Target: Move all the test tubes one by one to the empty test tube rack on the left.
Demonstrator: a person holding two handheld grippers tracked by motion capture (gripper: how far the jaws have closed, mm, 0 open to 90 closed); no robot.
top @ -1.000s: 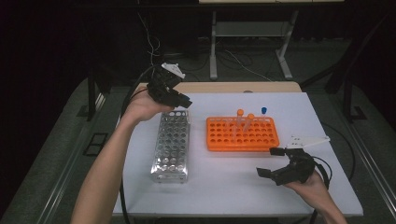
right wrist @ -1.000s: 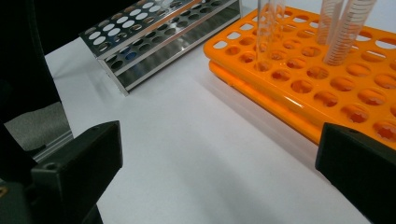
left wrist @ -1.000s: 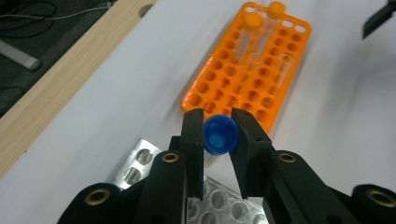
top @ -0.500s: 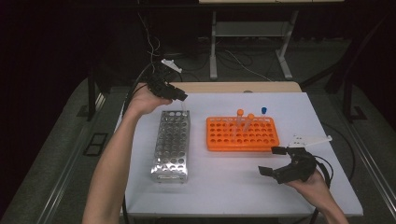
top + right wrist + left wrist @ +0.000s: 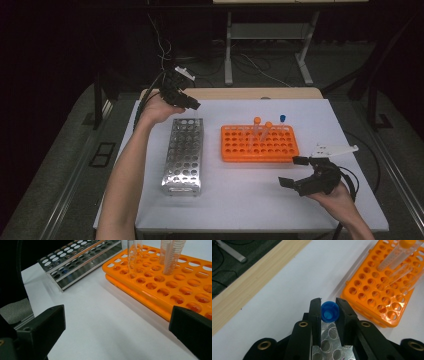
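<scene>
At the far left end of the white table (image 5: 250, 200), the person's left hand (image 5: 155, 109) is holding the left tongs (image 5: 192, 104) above the far end of the steel rack (image 5: 183, 155), which is lying lengthwise near the table's left edge. In the left gripper view these tongs (image 5: 330, 305) are pinching a blue-capped tube (image 5: 329, 312) between their two black jaws, the cap facing the camera and the rack's (image 5: 329, 345) holed top showing just below it. To the right of the steel rack, and apart from it, the orange rack (image 5: 260, 144) is sitting in the middle of the table; two orange-capped tubes (image 5: 257, 121) and a blue-capped one (image 5: 282, 118) are standing in its far rows. In the left gripper view that rack (image 5: 384, 290) is lying at the right with clear tubes (image 5: 392, 257) leaning up out of it. Farther right, near the table's front right corner, the right hand (image 5: 336, 195) is holding the right tongs (image 5: 294, 171) just in front of the orange rack, jaws spread wide with nothing between them. In the right gripper view the jaws are standing far apart at the bottom corners, over bare table (image 5: 105, 322), with the steel rack (image 5: 80, 260) at upper left and the orange rack (image 5: 165, 282) with its tubes (image 5: 171, 255) at upper right.
</scene>
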